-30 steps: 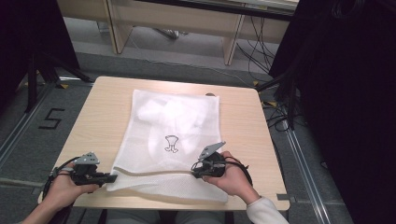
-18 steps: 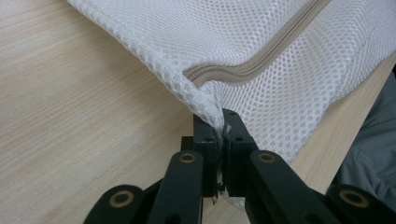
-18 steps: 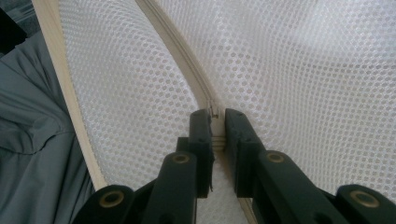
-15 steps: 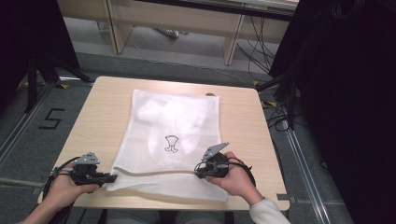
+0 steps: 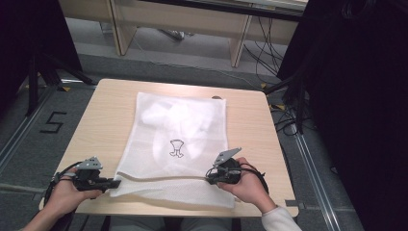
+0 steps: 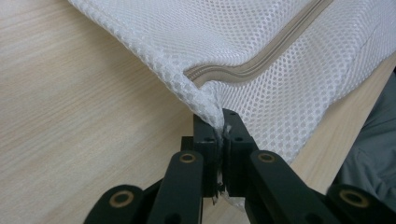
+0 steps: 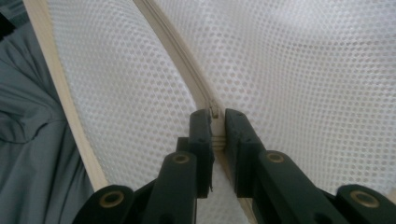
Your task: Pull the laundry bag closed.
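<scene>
the table [image 5: 110, 115] is pale wood with rounded corners. a white mesh bag [image 5: 192, 120] lies flat on it, reaching from between the two grippers away toward the far edge. bare wood shows beyond the left gripper [image 5: 114, 183] and beyond the right gripper [image 5: 210, 178].

**Clearance and obstructions, table surface**

The white mesh zippered laundry bag [image 5: 180, 144] covers the middle of the pale wooden table [image 5: 250, 120], reaching from near the far edge to the near edge. Bare wood strips run open along its left and right sides. The left gripper [image 5: 114, 183] and right gripper [image 5: 210, 177] occupy the near corners, each closed on the bag's zipper line.
</scene>
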{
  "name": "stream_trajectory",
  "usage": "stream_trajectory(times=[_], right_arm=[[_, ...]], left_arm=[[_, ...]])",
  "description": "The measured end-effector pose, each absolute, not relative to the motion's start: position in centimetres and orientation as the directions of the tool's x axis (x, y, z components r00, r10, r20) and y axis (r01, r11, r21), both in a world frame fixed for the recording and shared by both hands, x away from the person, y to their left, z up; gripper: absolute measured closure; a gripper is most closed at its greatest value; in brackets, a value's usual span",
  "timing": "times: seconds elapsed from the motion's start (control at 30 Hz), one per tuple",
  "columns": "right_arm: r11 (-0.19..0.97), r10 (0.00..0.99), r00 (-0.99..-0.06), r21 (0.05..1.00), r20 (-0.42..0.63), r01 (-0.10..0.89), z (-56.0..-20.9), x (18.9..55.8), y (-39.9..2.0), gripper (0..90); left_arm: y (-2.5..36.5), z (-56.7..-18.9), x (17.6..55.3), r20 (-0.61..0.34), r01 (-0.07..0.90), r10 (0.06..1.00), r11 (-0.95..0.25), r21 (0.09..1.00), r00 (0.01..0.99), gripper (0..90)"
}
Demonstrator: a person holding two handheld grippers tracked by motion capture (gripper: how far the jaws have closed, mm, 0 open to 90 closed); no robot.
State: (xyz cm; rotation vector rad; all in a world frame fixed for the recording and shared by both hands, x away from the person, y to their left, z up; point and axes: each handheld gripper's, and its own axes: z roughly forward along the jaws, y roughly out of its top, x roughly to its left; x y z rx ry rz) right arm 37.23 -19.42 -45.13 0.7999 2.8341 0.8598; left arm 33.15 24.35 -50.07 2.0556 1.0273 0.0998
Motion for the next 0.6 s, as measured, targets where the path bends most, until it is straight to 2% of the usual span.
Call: stream_trajectory(times=[0.6], right_arm=[[0.710,0.505,-0.861,0.536,0.063,0.456,-45.1,37.2,-20.4,82.4]], left_arm=[[24.4,-50.0,33.1,-0.265,0.631,0.700,-0.333,0.700,0.663,85.8]])
